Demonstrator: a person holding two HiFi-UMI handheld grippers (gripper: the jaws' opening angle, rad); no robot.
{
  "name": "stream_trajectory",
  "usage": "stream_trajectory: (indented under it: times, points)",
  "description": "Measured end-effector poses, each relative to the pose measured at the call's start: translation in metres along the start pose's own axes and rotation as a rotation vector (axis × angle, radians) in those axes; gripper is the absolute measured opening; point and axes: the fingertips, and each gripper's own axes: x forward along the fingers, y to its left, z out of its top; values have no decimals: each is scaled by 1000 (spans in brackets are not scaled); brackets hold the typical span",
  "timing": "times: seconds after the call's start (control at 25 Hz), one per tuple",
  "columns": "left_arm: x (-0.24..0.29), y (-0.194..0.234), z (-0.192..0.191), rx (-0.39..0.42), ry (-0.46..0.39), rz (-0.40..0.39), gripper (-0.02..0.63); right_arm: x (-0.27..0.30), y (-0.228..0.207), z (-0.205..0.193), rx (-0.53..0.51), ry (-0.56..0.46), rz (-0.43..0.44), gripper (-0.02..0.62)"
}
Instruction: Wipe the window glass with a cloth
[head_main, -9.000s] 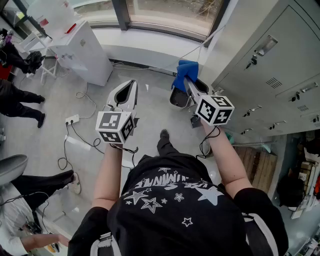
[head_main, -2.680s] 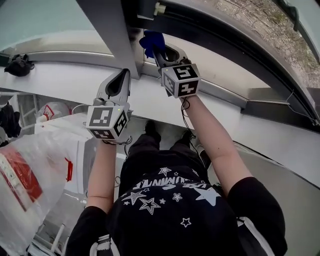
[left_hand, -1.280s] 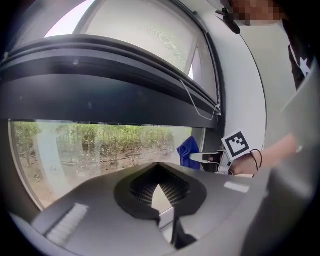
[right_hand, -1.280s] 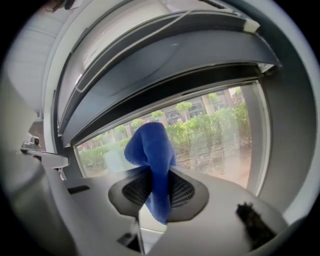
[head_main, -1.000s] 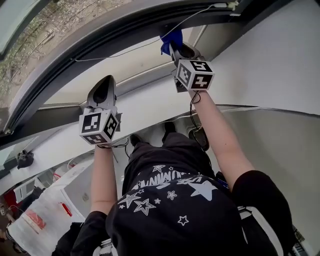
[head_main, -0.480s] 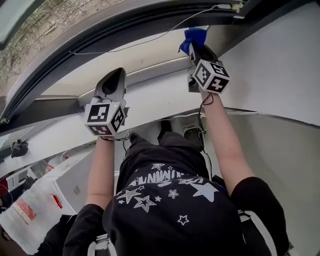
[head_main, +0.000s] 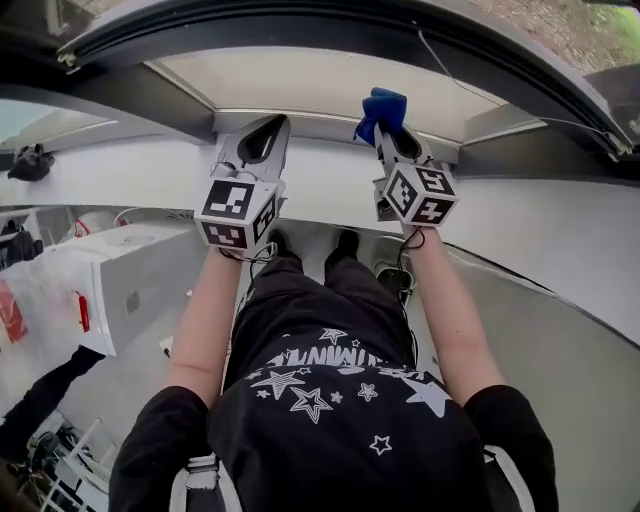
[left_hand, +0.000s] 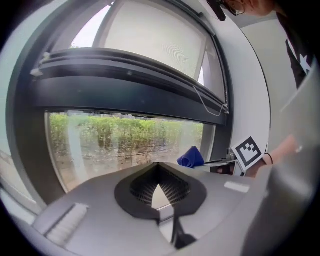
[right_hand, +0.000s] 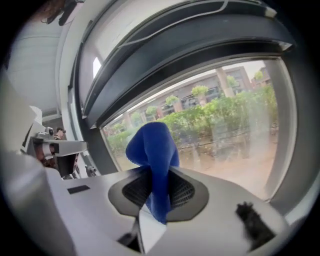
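Close before us, our left gripper (head_main: 268, 128) has its jaws closed together on nothing. Beside it, our right gripper (head_main: 392, 130) has its jaws clamped on the blue cloth (head_main: 382, 105), which stands bunched above them, near the window glass (right_hand: 230, 120); we cannot tell whether it touches. Beyond the glass stand green bushes (left_hand: 125, 132).

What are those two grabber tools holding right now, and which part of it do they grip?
The right gripper pinches the blue cloth near one end, and the bunched rest sticks out past its tips. The left gripper holds nothing, its jaws together.
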Motion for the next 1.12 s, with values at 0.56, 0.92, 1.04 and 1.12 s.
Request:
stream_trajectory:
  times: [0.56, 0.92, 1.04, 1.12]
  points:
    - [-144, 218, -94, -144, -4, 273, 9, 185, 262, -61, -176, 109, 318, 74]
    - [-134, 248, -124, -155, -7, 227, 9, 259, 302, -85, -194, 82, 298, 74]
    - [-131, 246, -133, -155, 4, 199, 9, 264, 289, -88, -161, 76, 242, 74]
    - [-125, 242, -140, -154, 19, 178, 9, 262, 273, -90, -135, 74, 205, 74]
